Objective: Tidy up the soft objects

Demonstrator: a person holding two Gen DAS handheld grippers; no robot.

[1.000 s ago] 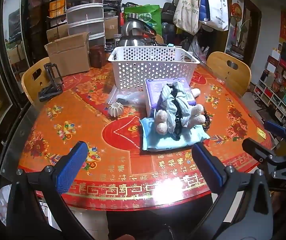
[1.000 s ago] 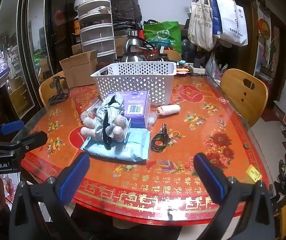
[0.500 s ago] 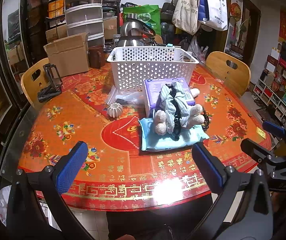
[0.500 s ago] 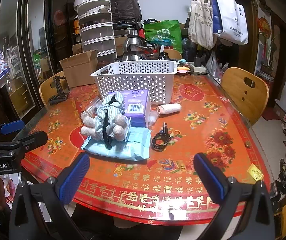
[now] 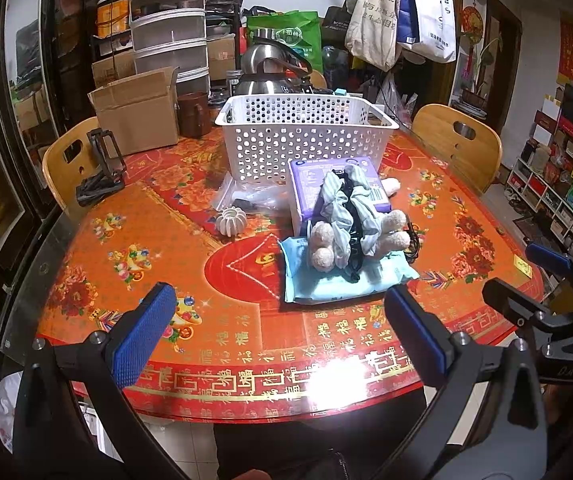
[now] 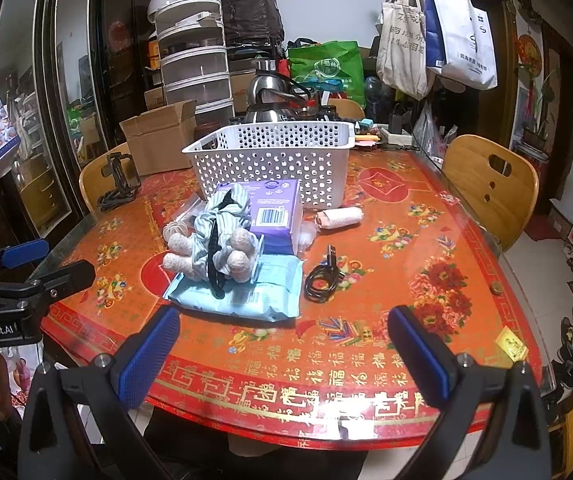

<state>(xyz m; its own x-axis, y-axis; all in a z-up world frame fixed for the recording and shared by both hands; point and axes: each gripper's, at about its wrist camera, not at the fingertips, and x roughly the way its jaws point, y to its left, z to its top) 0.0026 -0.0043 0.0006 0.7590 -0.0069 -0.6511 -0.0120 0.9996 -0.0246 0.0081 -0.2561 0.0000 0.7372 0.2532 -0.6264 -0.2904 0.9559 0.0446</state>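
Table: round table (image 5: 134,236) with a red and orange floral cover under glass; I stand at its near edge, and it carries everything listed below.
Left hand-held gripper: my left hand-held gripper (image 5: 278,332) hangs over the near rim, blue pads spread wide, nothing between them.
Right hand-held gripper: my right hand-held gripper (image 6: 284,350) is likewise wide open and empty, over the near edge and short of the pile.
Soft toy: beige plush toy dressed in pale blue striped cloth (image 5: 348,224), with a black strap across it, lies on its back atop the two packs, near the table's middle.
Wipes pack: flat light-blue soft plastic pack (image 6: 246,296) lies flat on the table, under the toy's lower half.
Purple pack: purple rectangular packet with a barcode (image 6: 274,210) stands just in front of the basket, the toy's upper part leaning on it.
Basket: white perforated plastic basket (image 5: 306,136) sits behind the pile; through the holes it appears to hold nothing.
Roll: small cream cloth roll (image 6: 338,217) lies on its side, right of the purple pack, near the basket wall.
Cable: black coiled cable (image 6: 322,278) lies just right of the wipes pack; not soft, so I judge it stays.
Step in hand: approach, as I judge it; nothing is gripped and nothing is in the basket.
Next move: reach forward to the toy, which lies topmost, close on its body clear of the strap, then lift it over the basket's front wall.
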